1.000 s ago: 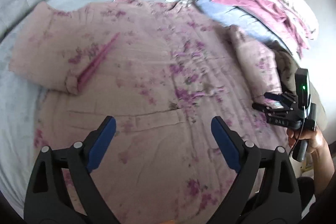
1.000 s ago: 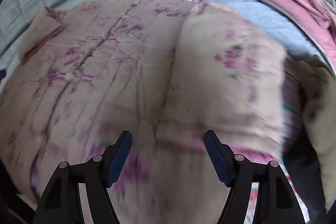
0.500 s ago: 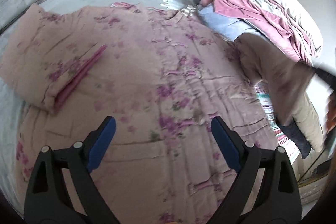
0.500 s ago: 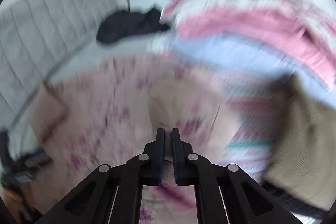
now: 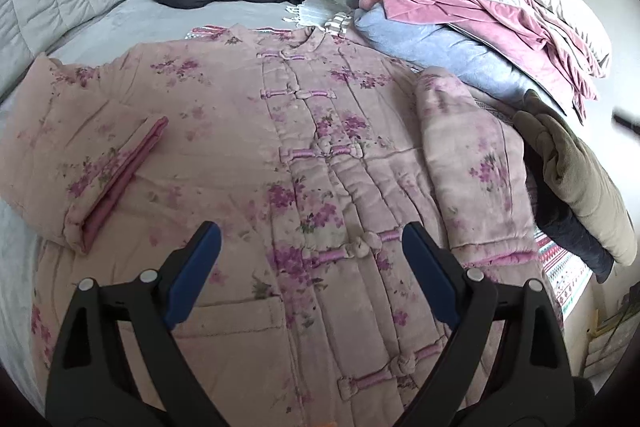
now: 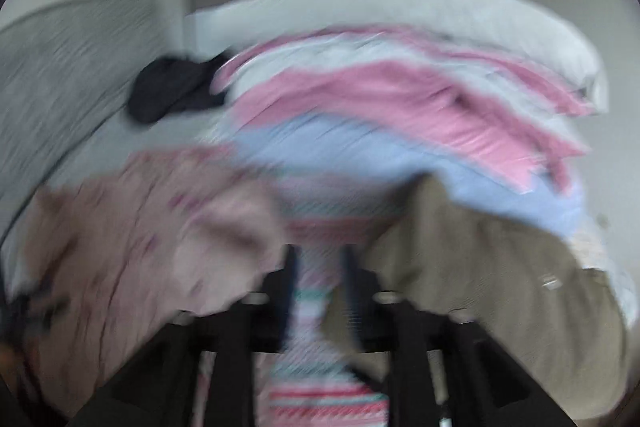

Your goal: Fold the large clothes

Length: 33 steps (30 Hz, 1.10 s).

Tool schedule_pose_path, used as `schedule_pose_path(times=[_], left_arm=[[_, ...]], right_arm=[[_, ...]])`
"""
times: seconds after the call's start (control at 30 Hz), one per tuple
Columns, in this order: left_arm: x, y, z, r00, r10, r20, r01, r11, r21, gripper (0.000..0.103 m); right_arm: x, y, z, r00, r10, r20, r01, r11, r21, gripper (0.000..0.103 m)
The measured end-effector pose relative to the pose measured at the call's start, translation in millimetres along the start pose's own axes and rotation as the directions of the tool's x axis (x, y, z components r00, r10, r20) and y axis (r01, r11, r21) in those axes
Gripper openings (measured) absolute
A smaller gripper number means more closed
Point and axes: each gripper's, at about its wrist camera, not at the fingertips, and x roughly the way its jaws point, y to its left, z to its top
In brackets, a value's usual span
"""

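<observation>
Left wrist view is sharp and evenly lit by soft daylight, barely any shadows around the floral jacket (image 5: 304, 147), edges bent by fisheye. Right wrist view is heavily motion-smeared, the jacket (image 6: 152, 219) just pink mush.

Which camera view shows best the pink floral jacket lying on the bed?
The left wrist view: the pink floral jacket lies sharp there, front up, both sleeves folded in. The right wrist view is motion-blurred and shows only a pink patch at lower left.

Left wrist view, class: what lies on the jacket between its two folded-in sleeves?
In the left wrist view, the jacket's buttoned front, with its row of pink knot fastenings, lies between the left sleeve and the right sleeve.
</observation>
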Motion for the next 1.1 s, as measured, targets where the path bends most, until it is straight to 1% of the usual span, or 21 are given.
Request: schedule_pose_path(times=[0.07, 0.1, 0.17, 0.27, 0.33, 0.4, 0.43, 0.47, 0.53, 0.57, 0.6, 0.63, 0.67, 0.7, 0.73, 0.8, 0.83, 0.9, 0.97, 1.0, 1.1], left_arm=[[2, 0, 1, 1.000, -0.005, -0.002, 0.005, 1.000, -0.012, 0.092], [2, 1, 1, 1.000, -0.006, -0.001, 0.006, 1.000, -0.016, 0.092], [4, 3, 0, 1.000, 0.000, 0.004, 0.000, 1.000, -0.024, 0.092], [7, 5, 0, 1.000, 0.012, -0.002, -0.012, 0.999, -0.030, 0.092], [9, 8, 0, 1.000, 0.017, -0.007, -0.017, 0.999, -0.038, 0.092], [9, 10, 1, 1.000, 0.014, -0.009, -0.015, 0.999, -0.046, 0.092], [9, 11, 2, 1.000, 0.012, -0.009, -0.012, 0.999, -0.049, 0.092], [9, 12, 3, 1.000, 0.009, -0.009, -0.010, 0.999, -0.053, 0.092], [9, 13, 3, 1.000, 0.006, -0.007, -0.006, 0.998, -0.057, 0.092], [9, 13, 4, 1.000, 0.006, -0.007, -0.006, 0.998, -0.058, 0.092], [9, 13, 4, 1.000, 0.005, -0.009, -0.005, 0.998, -0.062, 0.092], [9, 14, 5, 1.000, 0.000, -0.011, -0.001, 0.998, -0.068, 0.092], [8, 14, 6, 1.000, -0.002, -0.010, 0.001, 0.997, -0.072, 0.092], [8, 15, 6, 1.000, -0.002, -0.008, 0.001, 0.997, -0.080, 0.092], [7, 17, 7, 1.000, -0.001, -0.005, 0.001, 0.996, -0.092, 0.092], [6, 18, 8, 1.000, -0.005, -0.003, 0.005, 0.995, -0.101, 0.092], [5, 19, 8, 1.000, -0.006, 0.001, 0.006, 0.995, -0.101, 0.092], [5, 18, 9, 1.000, -0.001, 0.004, 0.002, 0.995, -0.096, 0.092], [5, 18, 9, 1.000, 0.004, 0.006, -0.003, 0.996, -0.092, 0.092], [5, 18, 9, 1.000, 0.004, 0.006, -0.004, 0.996, -0.091, 0.092], [6, 17, 9, 1.000, 0.010, 0.003, -0.010, 0.996, -0.087, 0.092]], right_arm=[[22, 37, -27, 0.995, 0.088, -0.038, -0.091, 0.993, -0.070, 0.059], [26, 47, -36, 0.992, 0.111, -0.055, -0.116, 0.989, -0.088, 0.059], [55, 82, -54, 0.976, 0.181, -0.120, -0.197, 0.971, -0.139, 0.059], [84, 131, -78, 0.952, 0.231, -0.201, -0.273, 0.937, -0.217, 0.059], [106, 153, -89, 0.938, 0.236, -0.256, -0.302, 0.917, -0.262, 0.061], [135, 172, -108, 0.922, 0.208, -0.326, -0.310, 0.901, -0.303, 0.062], [146, 177, -114, 0.922, 0.181, -0.341, -0.295, 0.899, -0.322, 0.062], [157, 183, -121, 0.931, 0.156, -0.330, -0.275, 0.894, -0.352, 0.065], [164, 186, -123, 0.945, 0.160, -0.284, -0.264, 0.886, -0.381, 0.067], [167, 186, -120, 0.945, 0.161, -0.284, -0.266, 0.884, -0.384, 0.061], [168, 183, -114, 0.951, 0.137, -0.278, -0.238, 0.898, -0.369, 0.028], [170, 178, -107, 0.954, 0.099, -0.282, -0.198, 0.916, -0.348, 0.022], [168, 169, -94, 0.949, 0.121, -0.290, -0.207, 0.935, -0.288, 0.021], [162, 159, -82, 0.951, 0.127, -0.281, -0.204, 0.943, -0.262, 0.020], [148, 149, -65, 0.966, 0.110, -0.233, -0.168, 0.954, -0.248, 0.020], [118, 126, -36, 0.986, 0.082, -0.146, -0.112, 0.971, -0.212, 0.019], [98, 106, -15, 0.992, 0.077, -0.097, -0.093, 0.981, -0.168, 0.019], [68, 75, 15, 1.000, 0.021, -0.017, -0.023, 0.992, -0.124, 0.019], [34, 38, 49, 0.994, -0.091, 0.062, 0.096, 0.992, -0.078, 0.019], [26, 24, 58, 0.990, -0.122, 0.073, 0.126, 0.990, -0.056, 0.019], [2, -32, 94, 0.958, -0.258, 0.121, 0.256, 0.966, 0.034, 0.018]])
